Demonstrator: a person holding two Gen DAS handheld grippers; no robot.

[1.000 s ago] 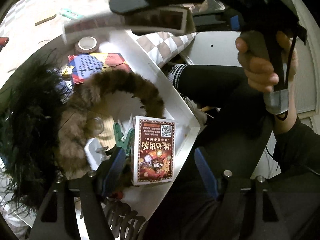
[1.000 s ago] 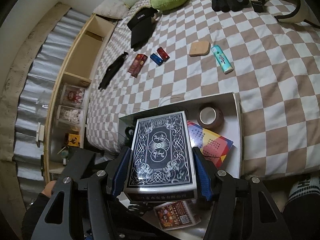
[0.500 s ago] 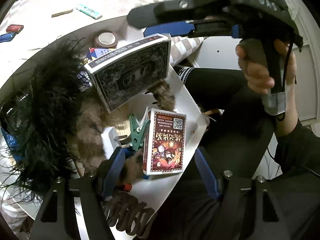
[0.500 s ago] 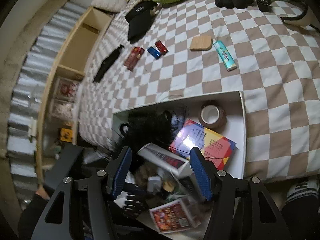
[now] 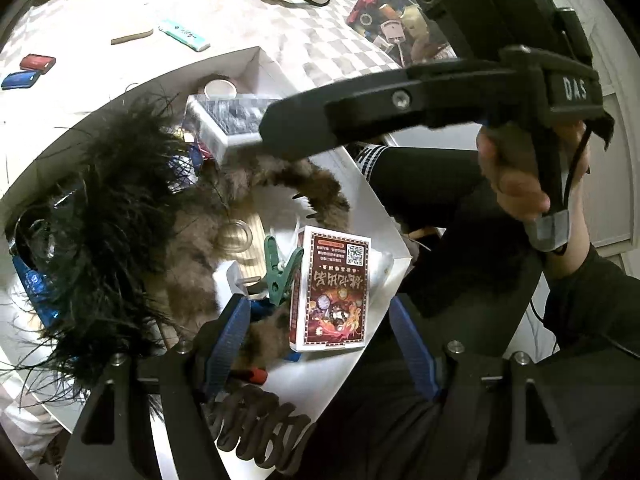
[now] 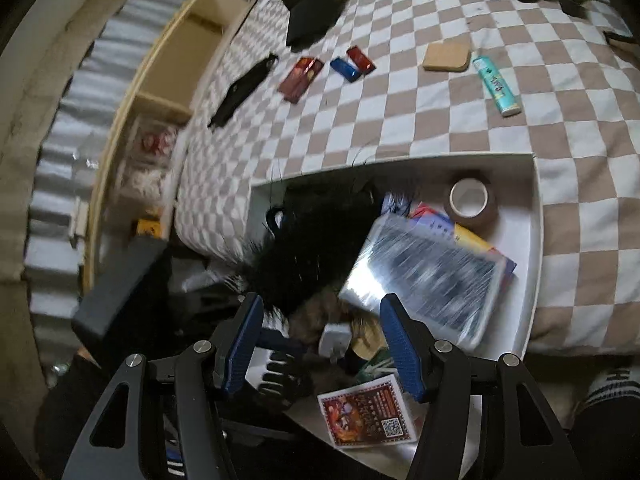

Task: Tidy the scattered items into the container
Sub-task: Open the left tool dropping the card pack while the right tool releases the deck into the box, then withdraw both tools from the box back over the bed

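Left gripper (image 5: pixel 320 336): jaws apart, empty, over white container (image 6: pixel 534 216). Right gripper (image 6: pixel 322 344): jaws apart, empty. Black-patterned card box (image 6: pixel 424 276), motion-blurred, lies tilted inside container, between black feathery item (image 6: pixel 316 240) and tape roll (image 6: pixel 469 200), overlapping colourful booklet (image 6: pixel 480 240).

black card box (image 6: pixel 428 276) released from right hand-held gripper (image 6: pixel 320 344), now in white tray (image 6: pixel 534 216).

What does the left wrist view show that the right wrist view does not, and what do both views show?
Only the left wrist view shows the green clip and the right gripper's body. Only the right wrist view shows the black cap and the wooden shelf. Both show the white container, the tape roll, the patterned card box and the red card box.
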